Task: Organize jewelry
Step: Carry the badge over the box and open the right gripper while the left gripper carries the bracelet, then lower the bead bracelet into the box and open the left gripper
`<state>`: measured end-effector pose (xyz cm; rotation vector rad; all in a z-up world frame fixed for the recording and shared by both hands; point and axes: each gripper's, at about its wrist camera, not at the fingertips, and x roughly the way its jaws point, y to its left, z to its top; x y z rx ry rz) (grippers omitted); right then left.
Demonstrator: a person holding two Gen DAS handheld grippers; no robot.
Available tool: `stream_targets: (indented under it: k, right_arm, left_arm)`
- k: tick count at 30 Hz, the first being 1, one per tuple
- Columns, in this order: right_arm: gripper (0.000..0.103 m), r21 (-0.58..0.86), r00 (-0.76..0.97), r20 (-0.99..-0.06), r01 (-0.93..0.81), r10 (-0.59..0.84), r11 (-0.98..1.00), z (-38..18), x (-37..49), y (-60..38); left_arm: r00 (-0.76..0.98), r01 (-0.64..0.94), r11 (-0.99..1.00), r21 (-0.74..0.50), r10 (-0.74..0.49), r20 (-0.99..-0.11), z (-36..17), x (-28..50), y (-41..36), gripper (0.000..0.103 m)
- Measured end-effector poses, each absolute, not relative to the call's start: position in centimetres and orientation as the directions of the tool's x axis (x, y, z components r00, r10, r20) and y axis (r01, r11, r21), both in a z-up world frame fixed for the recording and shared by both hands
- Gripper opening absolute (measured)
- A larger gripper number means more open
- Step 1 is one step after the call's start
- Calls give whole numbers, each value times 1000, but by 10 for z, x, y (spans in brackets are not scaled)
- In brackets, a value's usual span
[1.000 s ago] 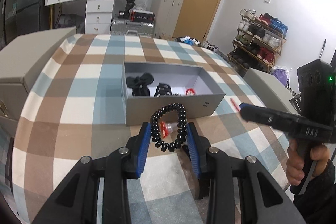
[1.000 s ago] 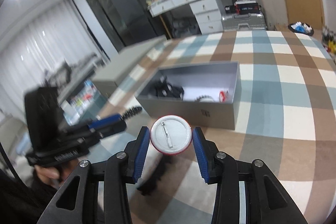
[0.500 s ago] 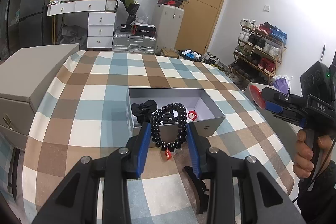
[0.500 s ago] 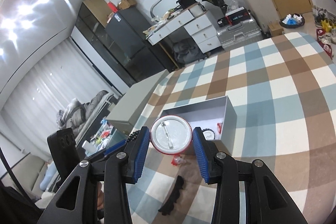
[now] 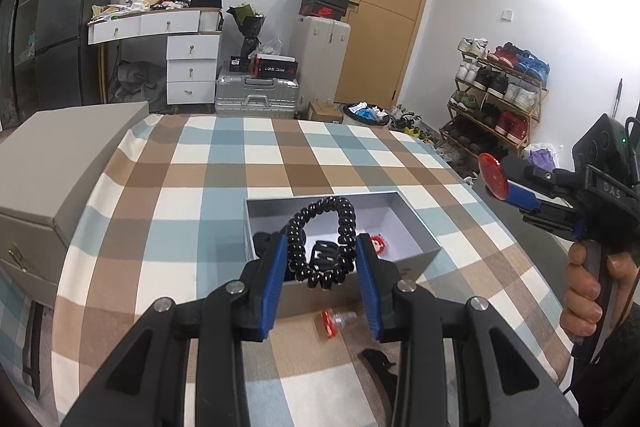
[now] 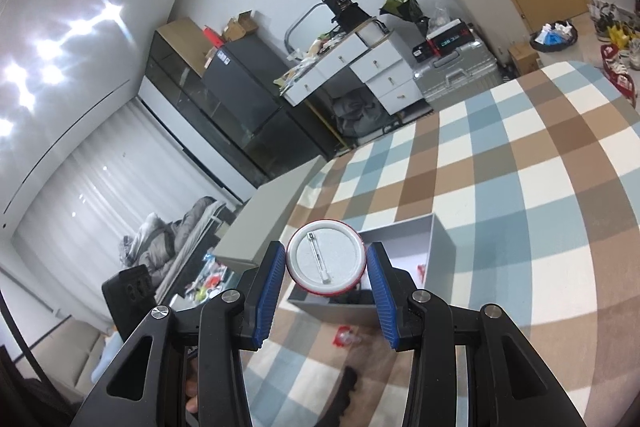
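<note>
In the left wrist view, the left tongs (image 5: 322,267) are closed narrowly on a black coiled band (image 5: 324,243), which is gripped by its two sides so that the loop stands up between the blue pads and hangs over the near wall of the open grey box (image 5: 416,227); it is judged to be held there so that it can be let fall among the dark pieces and the small red ornament (image 5: 376,243) already lying inside. The box is set toward the near edge of the checked bench (image 5: 200,187), within reach of both hands. A small red and clear piece (image 5: 334,319) and a black clip (image 5: 378,357) are left on the cloth just before the box, not yet gathered. Off the bench's right edge the right tongs (image 5: 496,183) are seen side on, carrying a red disc held clear in the air, presumably in wait for its turn. The letters "DAS" can be read on that gripper's body, "36" on a black bag on the white desk behind, and a swoosh mark is made out on a stacked shoebox, though the smaller print is too fine to be read. In the right wrist view, the right tongs (image 6: 326,265) are clamped on the round pin badge (image 6: 326,259) by its rim, the white back and its pin turned to the camera, above the box's near left corner (image 6: 400,251); "36" is again legible on the bag.
</note>
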<state>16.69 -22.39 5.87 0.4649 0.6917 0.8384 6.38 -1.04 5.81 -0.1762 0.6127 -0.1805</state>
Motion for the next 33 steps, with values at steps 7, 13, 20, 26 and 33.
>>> stream_targets:
  k: [7, 13, 20, 26, 33]
  right_arm:
    - [41, 632, 466, -404, -480, 787, 609, 42, 189, -219]
    - [41, 643, 442, -422, -470, 792, 605, 31, 199, -210]
    - [41, 627, 417, -468, -465, 779, 625, 19, 208, -195]
    - [41, 630, 395, -500, -445, 771, 637, 7, 215, -180]
    - [41, 600, 396, -545, -431, 739, 674, -3, 218, -164]
  left_arm:
    - [792, 102, 971, -217, -211, -572, 50, 84, -9, 29]
    - [774, 108, 972, -208, -214, -596, 42, 97, -16, 29]
    - [753, 134, 975, -178, -217, -622, 34, 111, -26, 29]
    - [742, 150, 975, -164, -220, -634, 32, 118, -35, 29]
    - [736, 156, 979, -133, -205, -646, 29, 123, -44, 29]
